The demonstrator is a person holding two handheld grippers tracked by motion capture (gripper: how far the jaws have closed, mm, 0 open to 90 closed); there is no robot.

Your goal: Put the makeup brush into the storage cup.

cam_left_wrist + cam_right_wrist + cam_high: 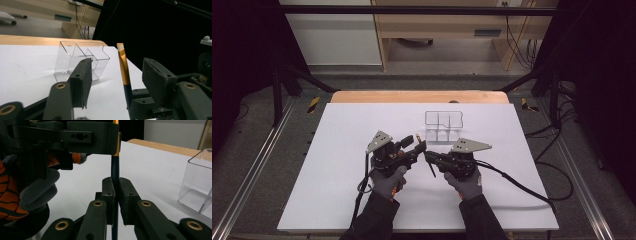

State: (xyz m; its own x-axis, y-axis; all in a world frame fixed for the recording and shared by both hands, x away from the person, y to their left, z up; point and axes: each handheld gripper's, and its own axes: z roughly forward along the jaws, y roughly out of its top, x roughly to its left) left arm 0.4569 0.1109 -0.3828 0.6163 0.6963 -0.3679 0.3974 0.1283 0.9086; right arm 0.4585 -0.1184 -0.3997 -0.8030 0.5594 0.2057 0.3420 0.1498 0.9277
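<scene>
Gold-banded brush [124, 67] mid-handover above the worktop [337, 165]
Right gripper [116, 195] fingers clamp its handle; left gripper [117, 82] fingers stand apart around it; clear organizer [80, 60] awaits.

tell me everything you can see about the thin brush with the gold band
The thin brush with a dark handle and gold metal band ends in a pale, slanted tip. It stands upright above the white table sheet, beside the clear plastic compartment box without touching it. The right gripper clamps its dark handle between both pads. Its gold band rises between the left gripper's open pads, which do not press on it.
</scene>
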